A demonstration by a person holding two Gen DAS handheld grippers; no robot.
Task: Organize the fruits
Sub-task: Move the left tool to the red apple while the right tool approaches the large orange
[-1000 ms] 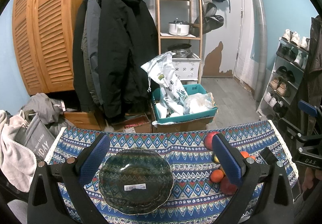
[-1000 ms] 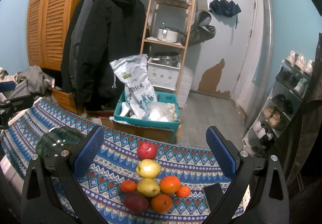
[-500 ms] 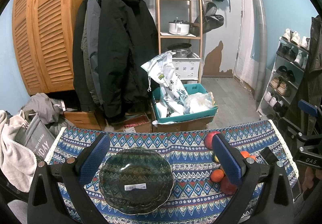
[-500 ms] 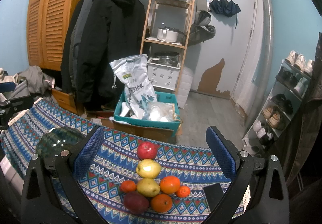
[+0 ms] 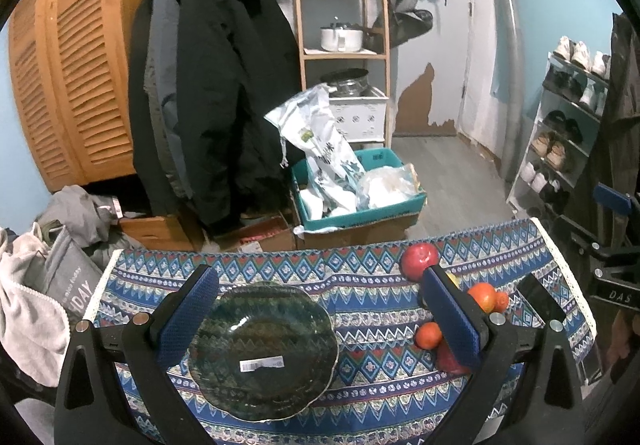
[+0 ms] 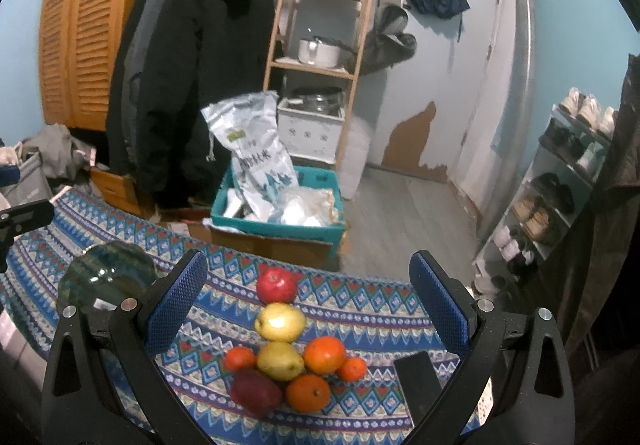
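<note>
A dark green glass bowl (image 5: 264,349) lies on the patterned cloth, empty, directly under my open left gripper (image 5: 320,309). The same bowl (image 6: 104,277) shows at the left in the right wrist view. A cluster of fruit sits in front of my open right gripper (image 6: 308,301): a red apple (image 6: 277,284), two yellow pears (image 6: 280,322), several oranges (image 6: 324,355) and a dark red fruit (image 6: 255,391). In the left wrist view the red apple (image 5: 419,261) and oranges (image 5: 482,296) lie beside the right finger, partly hidden by it. Nothing is held by either gripper.
A black phone (image 6: 418,377) lies on the cloth right of the fruit. Beyond the table's far edge stand a teal crate (image 6: 280,221) with bags, hanging coats (image 5: 208,93), a wooden shelf (image 6: 320,25) and a shoe rack (image 6: 560,185). A grey bag (image 5: 64,285) sits off the left end.
</note>
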